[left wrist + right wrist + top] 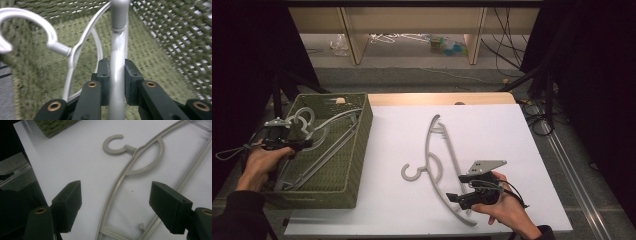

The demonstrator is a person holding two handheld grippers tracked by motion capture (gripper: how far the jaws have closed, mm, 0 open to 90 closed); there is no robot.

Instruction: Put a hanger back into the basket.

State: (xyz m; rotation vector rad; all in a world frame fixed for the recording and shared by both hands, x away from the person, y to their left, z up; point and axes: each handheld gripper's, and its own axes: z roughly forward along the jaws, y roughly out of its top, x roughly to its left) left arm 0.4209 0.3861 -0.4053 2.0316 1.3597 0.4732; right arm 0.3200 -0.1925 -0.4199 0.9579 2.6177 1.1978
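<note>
- Left gripper (116, 82): jaws clamped together on a bar of a grey hanger (117, 50), held inside the green woven basket (357, 150) at the table's left edge. The bar runs straight up between the pads; grip appears centred.
- A second hanger (75, 50) lies against the held one in the basket, its hook (30, 27) close alongside.
- Right gripper (117, 205): jaws wide apart, holding nothing, poised above the lower arm of the beige hanger (439, 165) near the front edge of the white table (512, 130).
- Beige hanger: lies flat mid-table, hook (412, 172) pointing toward the basket, one end toward the far edge, the other at the front edge by the right hand (504, 207).
- Risk, left side: the two basket hangers may snag at hook or bar, dragging one along or tipping the basket.
- Risk, right side: the hanger arm is thin and flat on the table; closing jaws could skid it or pinch only an edge, and it would swing once raised.
</note>
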